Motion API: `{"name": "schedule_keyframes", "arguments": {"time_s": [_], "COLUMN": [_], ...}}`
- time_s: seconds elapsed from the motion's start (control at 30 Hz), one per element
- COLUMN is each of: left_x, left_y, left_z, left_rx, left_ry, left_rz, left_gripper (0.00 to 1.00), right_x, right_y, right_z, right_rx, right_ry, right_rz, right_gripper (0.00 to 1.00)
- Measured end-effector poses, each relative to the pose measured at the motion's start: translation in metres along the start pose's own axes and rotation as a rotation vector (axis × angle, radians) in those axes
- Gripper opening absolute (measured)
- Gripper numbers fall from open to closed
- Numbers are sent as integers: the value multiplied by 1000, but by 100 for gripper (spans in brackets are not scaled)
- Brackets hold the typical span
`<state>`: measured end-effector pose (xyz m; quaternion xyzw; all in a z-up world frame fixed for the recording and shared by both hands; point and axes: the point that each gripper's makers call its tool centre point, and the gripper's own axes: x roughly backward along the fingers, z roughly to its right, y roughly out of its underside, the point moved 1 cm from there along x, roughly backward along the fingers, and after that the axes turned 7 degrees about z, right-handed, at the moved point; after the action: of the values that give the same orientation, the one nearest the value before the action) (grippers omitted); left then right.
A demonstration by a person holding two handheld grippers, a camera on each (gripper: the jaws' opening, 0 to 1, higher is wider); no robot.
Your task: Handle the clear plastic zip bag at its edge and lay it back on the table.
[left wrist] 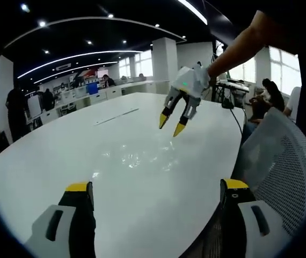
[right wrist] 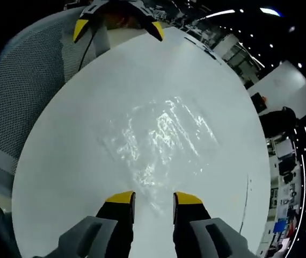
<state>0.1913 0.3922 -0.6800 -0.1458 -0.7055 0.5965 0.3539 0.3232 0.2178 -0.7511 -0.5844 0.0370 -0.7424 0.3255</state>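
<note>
White office table (right wrist: 62, 161) carries the clear plastic zip bag (right wrist: 161, 142), lying flat near its middle. Right gripper (right wrist: 154, 200) hovers released just beside the bag's near edge; left gripper (left wrist: 155, 189) waits released, well apart. Pinch only the edge, lift low, lay flat.

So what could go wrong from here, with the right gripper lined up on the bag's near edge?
The zip bag lies flat and crumpled on the glossy table, so the right gripper, jaws open just short of its edge, may push the film along instead of pinching it. The clear plastic's edge is hard to make out, so the pinch may miss.
</note>
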Motion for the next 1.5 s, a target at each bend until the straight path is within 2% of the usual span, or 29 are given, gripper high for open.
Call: {"name": "schedule_keyframes", "arguments": {"time_s": [0.13, 0.27, 0.43, 0.5, 0.57, 0.6, 0.67, 0.9, 0.93, 0.97, 1.0, 1.07, 1.27, 1.4, 1.5], "left_x": [0, -1, -1, -1, -1, -1, -1, -1, -1, -1, -1, -1, -1, -1, -2], "left_y": [1, 2, 4, 5, 5, 5, 5, 4, 4, 4, 4, 5, 6, 6, 6], "left_z": [0, 1, 1, 1, 1, 2, 2, 2, 2, 2, 2, 2, 3, 4, 4], "left_rx": [-2, -1, -2, -1, 1, 1, 3, -4, -3, -3, -4, -6, -14, -16, -17], "left_ry": [2, 7, 11, 11, 13, 15, 20, 21, 21, 21, 21, 22, 28, 31, 33], "left_rz": [-7, -14, -20, -22, -23, -22, -19, -14, -13, -13, -12, -14, -17, -15, -16], "left_gripper": [97, 96, 96, 96, 96, 96, 96, 96, 96, 96, 96, 96, 95, 95, 95], "right_x": [-6, -13, -17, -18, -18, -16, -16, -19, -20, -17, -19, -19, -16, -12, -13], "right_y": [2, 4, 8, 7, 8, 7, 9, 5, 4, 6, 0, -2, -7, -16, -19], "right_z": [-10, -11, -14, -12, -15, -22, -14, -19, -20, -26, -21, -22, -24, -24, -24], "right_rx": [-37, -41, -110, -104, -134, -196, -186, -274, -309, -383, -325, -314, -333, -369, -325], "right_ry": [-80, -103, -151, -151, -177, -205, -187, -181, -180, -190, -185, -178, -162, -157, -140], "right_rz": [-2, 0, -8, 1, 6, 7, 7, -4, -2, -31, -1, -8, -15, 11, 32], "right_gripper": [21, 14, 11, 10, 6, 5, 5, 0, 0, 0, 0, 0, 0, 0, 0]}}
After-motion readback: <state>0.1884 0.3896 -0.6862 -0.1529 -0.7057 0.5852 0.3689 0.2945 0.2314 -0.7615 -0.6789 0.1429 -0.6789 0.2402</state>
